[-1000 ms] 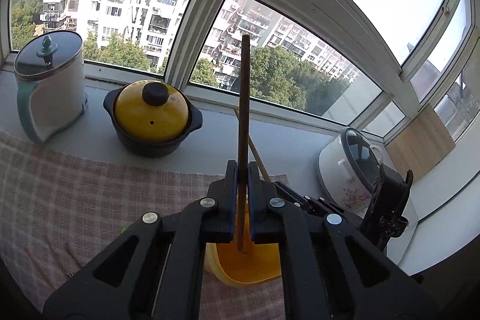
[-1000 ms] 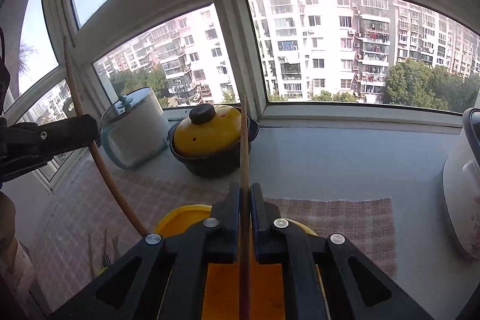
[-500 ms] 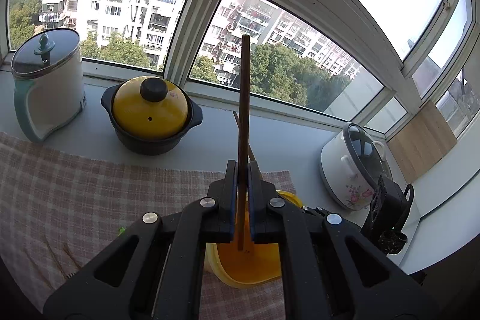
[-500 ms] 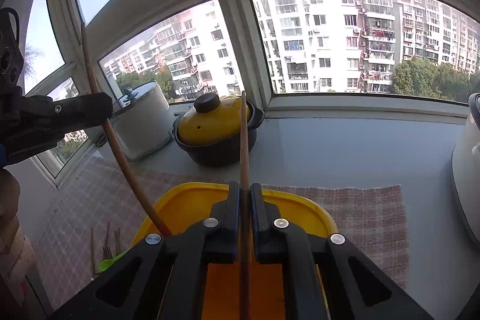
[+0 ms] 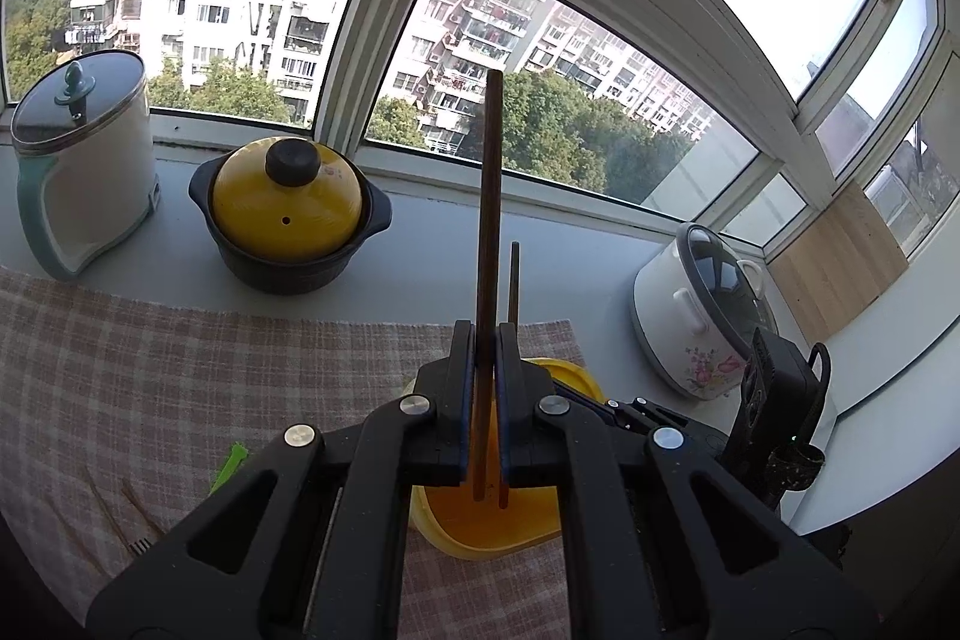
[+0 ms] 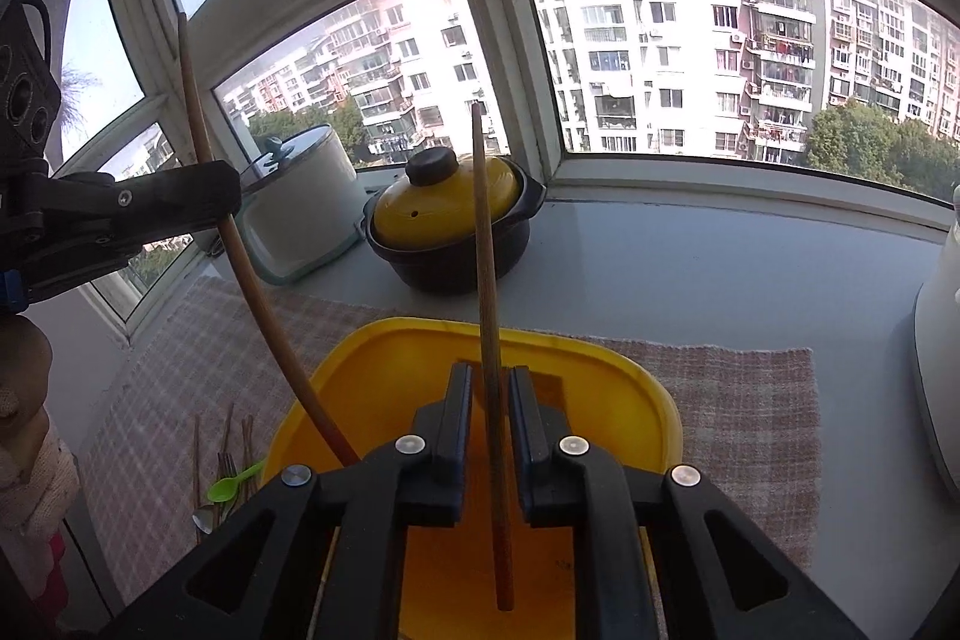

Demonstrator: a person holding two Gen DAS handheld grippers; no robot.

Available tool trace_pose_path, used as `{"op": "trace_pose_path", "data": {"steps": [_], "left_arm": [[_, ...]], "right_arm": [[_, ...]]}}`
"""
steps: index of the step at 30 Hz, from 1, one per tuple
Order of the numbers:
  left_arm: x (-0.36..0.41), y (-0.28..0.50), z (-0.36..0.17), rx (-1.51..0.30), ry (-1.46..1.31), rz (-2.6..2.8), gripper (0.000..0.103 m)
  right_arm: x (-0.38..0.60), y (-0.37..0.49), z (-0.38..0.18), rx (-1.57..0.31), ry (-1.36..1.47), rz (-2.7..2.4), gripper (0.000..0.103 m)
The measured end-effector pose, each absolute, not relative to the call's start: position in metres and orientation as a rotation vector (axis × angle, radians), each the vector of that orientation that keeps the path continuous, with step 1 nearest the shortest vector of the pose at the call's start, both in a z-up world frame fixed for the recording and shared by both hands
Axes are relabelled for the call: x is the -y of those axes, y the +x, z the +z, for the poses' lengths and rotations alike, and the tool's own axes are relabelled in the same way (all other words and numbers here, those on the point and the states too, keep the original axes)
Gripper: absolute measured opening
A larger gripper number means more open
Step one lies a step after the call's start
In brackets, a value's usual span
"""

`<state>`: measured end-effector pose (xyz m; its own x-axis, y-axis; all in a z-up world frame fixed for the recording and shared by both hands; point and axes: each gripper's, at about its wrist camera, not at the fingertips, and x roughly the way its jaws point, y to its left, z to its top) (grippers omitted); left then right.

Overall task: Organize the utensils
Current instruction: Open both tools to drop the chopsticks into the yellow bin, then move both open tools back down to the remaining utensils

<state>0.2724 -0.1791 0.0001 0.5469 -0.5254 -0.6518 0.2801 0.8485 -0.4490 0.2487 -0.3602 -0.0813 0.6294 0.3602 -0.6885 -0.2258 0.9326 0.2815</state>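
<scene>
My left gripper [image 5: 485, 337] is shut on a brown chopstick [image 5: 489, 196] that stands nearly upright, its lower end over the yellow tray [image 5: 540, 532]. The right wrist view shows that left gripper [image 6: 231, 202] at the left, holding its chopstick [image 6: 252, 280] slanted down into the yellow tray [image 6: 384, 358]. My right gripper [image 6: 490, 391] has its jaws opening. A second brown chopstick [image 6: 487, 280] stands between them with a gap at each pad, its tip down in the tray. That second chopstick [image 5: 513, 280] also shows in the left wrist view.
A checked cloth [image 5: 180, 370] covers the sill under the tray. A green spoon [image 6: 231, 484], forks and more chopsticks [image 6: 225, 436] lie on it at the left. Behind stand a yellow-lidded black pot [image 5: 288, 214], a white kettle [image 5: 78, 160] and a rice cooker [image 5: 696, 316].
The right jaws have parted from the chopstick they were clamping. Both grippers tipped lower over the yellow tray. The second chopstick now stands straighter beside the left one.
</scene>
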Motion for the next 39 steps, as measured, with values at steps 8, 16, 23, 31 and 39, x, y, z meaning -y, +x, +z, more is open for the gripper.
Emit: {"op": "trace_pose_path", "data": {"steps": [8,16,23,31,39], "left_arm": [[0.182,0.268,0.0,-0.895,-0.289,-0.492,0.027],[0.17,0.256,0.003,-0.886,-0.3,-0.481,0.027],[0.14,0.234,0.004,-0.868,-0.298,-0.449,0.027],[0.089,0.21,-0.011,-0.866,-0.288,-0.364,0.027],[0.031,0.189,-0.044,-0.904,-0.301,-0.259,0.039]], "right_arm": [[0.363,0.239,-0.072,-0.796,0.174,0.322,0.024],[0.365,0.222,-0.07,-0.791,0.179,0.291,0.029],[0.367,0.2,-0.06,-0.768,0.2,0.264,0.052],[0.361,0.17,-0.049,-0.721,0.213,0.261,0.078],[0.34,0.145,-0.05,-0.704,0.193,0.275,0.099]]}}
